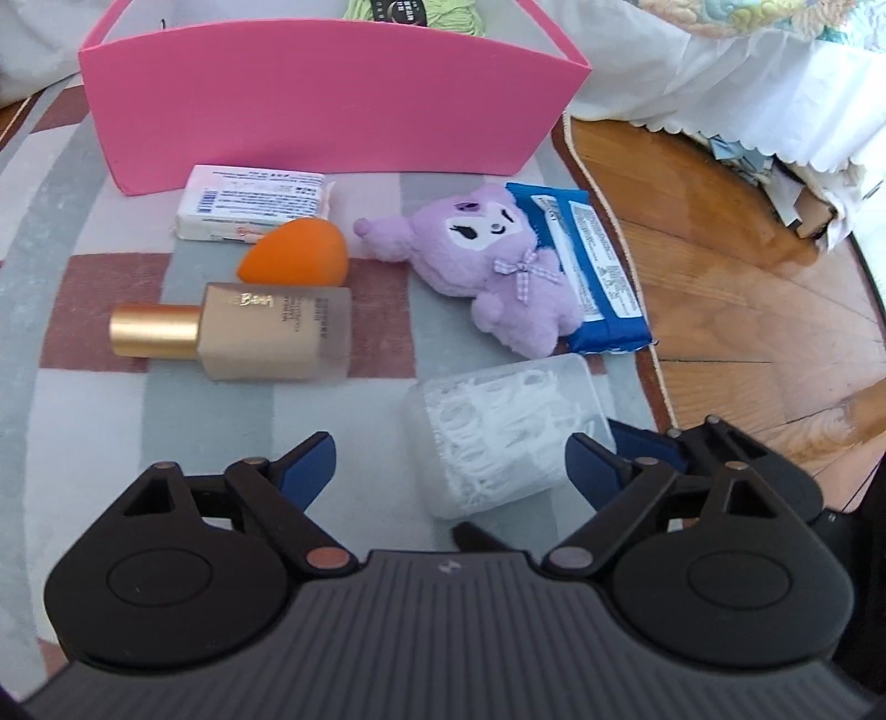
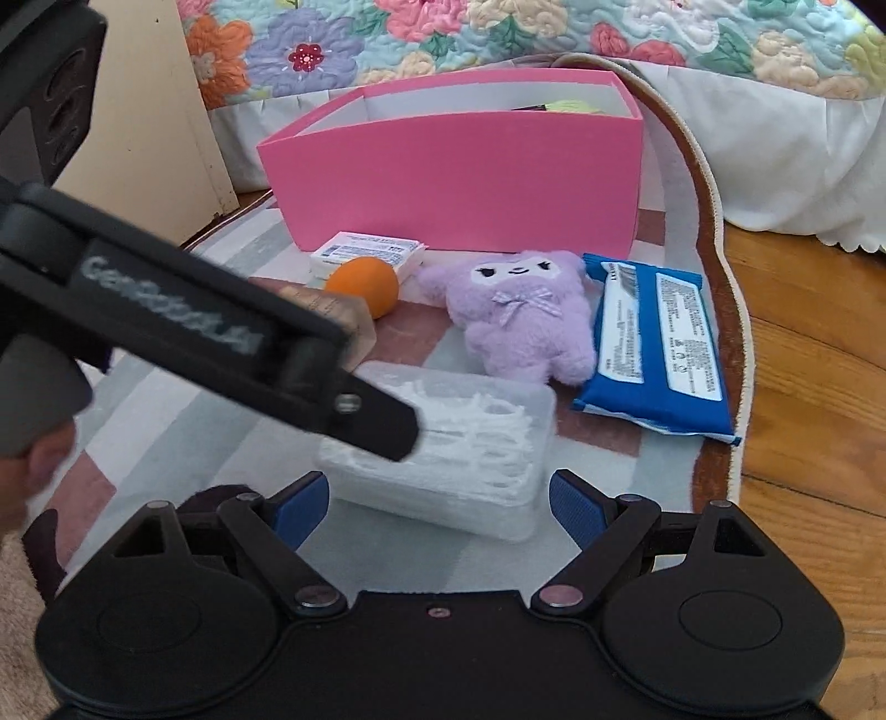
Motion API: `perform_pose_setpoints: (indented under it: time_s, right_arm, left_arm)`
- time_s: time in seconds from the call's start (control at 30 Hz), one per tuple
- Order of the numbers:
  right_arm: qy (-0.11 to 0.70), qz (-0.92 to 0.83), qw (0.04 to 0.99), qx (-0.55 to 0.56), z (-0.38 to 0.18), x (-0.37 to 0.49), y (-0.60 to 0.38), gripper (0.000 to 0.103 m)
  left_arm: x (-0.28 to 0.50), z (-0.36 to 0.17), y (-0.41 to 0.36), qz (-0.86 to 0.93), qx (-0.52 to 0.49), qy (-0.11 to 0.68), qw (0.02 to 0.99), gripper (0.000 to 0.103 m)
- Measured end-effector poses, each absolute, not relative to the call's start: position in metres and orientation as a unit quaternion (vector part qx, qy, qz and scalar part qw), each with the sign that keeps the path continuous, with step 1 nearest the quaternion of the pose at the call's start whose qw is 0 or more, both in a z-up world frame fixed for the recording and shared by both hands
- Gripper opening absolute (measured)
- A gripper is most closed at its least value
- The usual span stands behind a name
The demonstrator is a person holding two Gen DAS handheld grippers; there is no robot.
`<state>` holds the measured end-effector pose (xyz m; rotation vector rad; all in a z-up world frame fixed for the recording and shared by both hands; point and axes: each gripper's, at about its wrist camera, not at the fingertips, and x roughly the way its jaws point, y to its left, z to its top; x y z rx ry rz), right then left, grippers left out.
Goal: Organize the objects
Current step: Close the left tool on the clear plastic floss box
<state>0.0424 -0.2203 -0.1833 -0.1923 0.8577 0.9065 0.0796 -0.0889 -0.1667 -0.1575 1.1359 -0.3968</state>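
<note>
A pink box (image 1: 321,105) (image 2: 459,177) stands at the back of the rug. In front of it lie a white packet (image 1: 249,202) (image 2: 365,252), an orange sponge (image 1: 296,255) (image 2: 368,282), a beige foundation bottle (image 1: 260,332), a purple plush toy (image 1: 498,266) (image 2: 526,321), a blue wipes pack (image 1: 598,266) (image 2: 659,343) and a clear box of floss picks (image 1: 509,432) (image 2: 454,443). My left gripper (image 1: 448,465) is open, just short of the floss box. My right gripper (image 2: 437,504) is open with the floss box's near end between its fingertips. The left gripper's body crosses the right wrist view (image 2: 221,343).
The things lie on a checked grey and red rug (image 1: 83,387) (image 2: 166,421). Bare wood floor (image 1: 747,299) (image 2: 819,387) is to the right. A bed with a white skirt and floral quilt (image 2: 554,33) stands behind the box.
</note>
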Motion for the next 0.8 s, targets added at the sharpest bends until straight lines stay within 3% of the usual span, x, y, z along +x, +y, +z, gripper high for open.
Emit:
perform_pose_setpoints:
  time_s: [0.27, 0.4, 0.8]
  right_arm:
    - [0.394, 0.403, 0.819, -0.104, -0.191, 0.034, -0.207, 0.094]
    - [0.381, 0.402, 0.823, -0.127, -0.195, 0.029, -0.205, 0.095]
    - [0.409, 0.411, 0.806, -0.121, -0.186, 0.037, -0.211, 0.094]
  left_arm:
    - [0.087, -0.178, -0.083, -0.2, -0.123, 0.544, 0.806, 0.059]
    - [0.087, -0.185, -0.081, -0.209, -0.16, 0.554, 0.79, 0.058]
    - [0.077, -0.181, -0.087, -0.223, -0.137, 0.55, 0.793, 0.057]
